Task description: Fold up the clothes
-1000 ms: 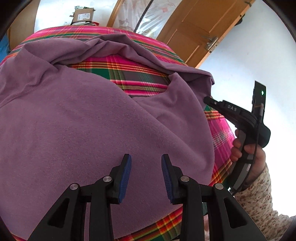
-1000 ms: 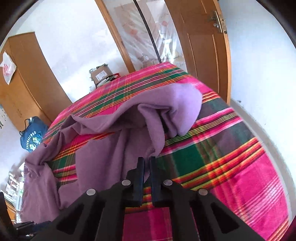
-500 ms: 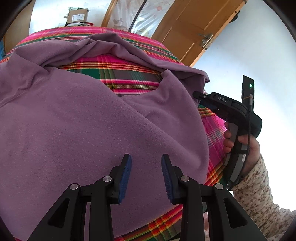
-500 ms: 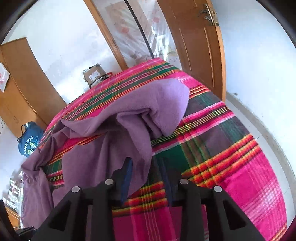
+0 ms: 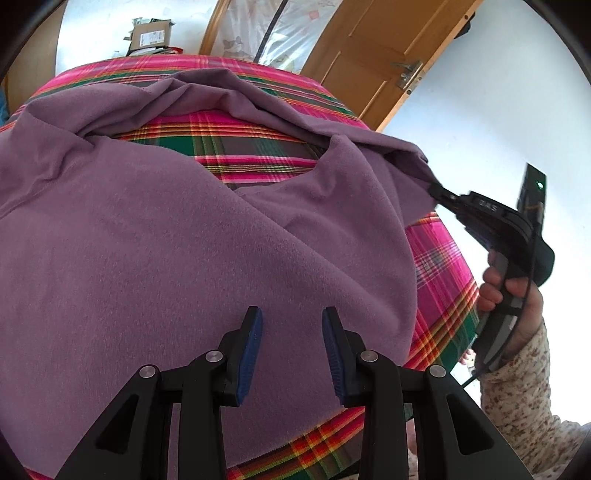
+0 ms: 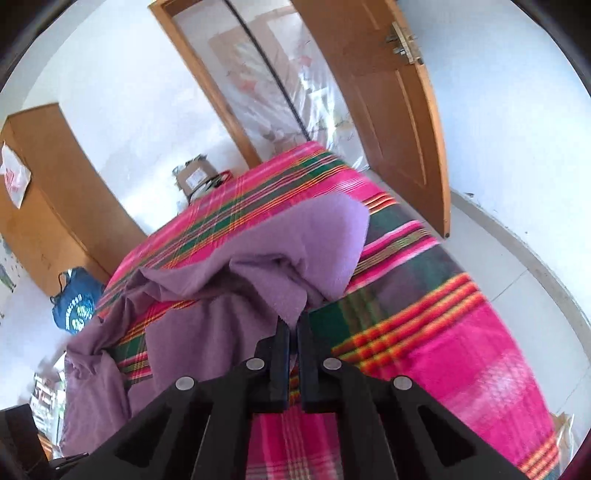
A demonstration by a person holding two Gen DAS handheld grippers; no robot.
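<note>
Purple fleece garment (image 5: 184, 240) lies spread over most of a bed covered with a pink, green and orange plaid blanket (image 5: 255, 147), as seen from the left wrist camera. The left gripper (image 5: 291, 343) hangs just above the near part of the garment, its 2 blue-padded jaws apart with nothing between them. Toward the right edge of the bed, the right gripper (image 5: 437, 192) has a corner of the garment clamped at its tip, and the cloth there is lifted off the blanket into a taut peak. A hand (image 5: 517, 295) in a flowered sleeve (image 5: 524, 398) grips that tool's handle, past the bed's right edge. Beyond the far edge of the bed stand a cardboard box (image 5: 149, 35) and a wooden door (image 5: 373, 55).

From the right wrist camera, the right gripper (image 6: 291, 328) shows its 2 jaws just having closed, together on a fold of the garment (image 6: 221, 325), which passes between them. The garment bunches up in front of the tips and trails off toward the left edge of the bed, with bare plaid blanket (image 6: 461, 350) on the right. A blue bag (image 6: 75, 304) sits on the floor by a wooden cupboard (image 6: 48, 206) at left, and the door (image 6: 388, 103) stands open beyond the far right corner. This view is slightly blurred.
</note>
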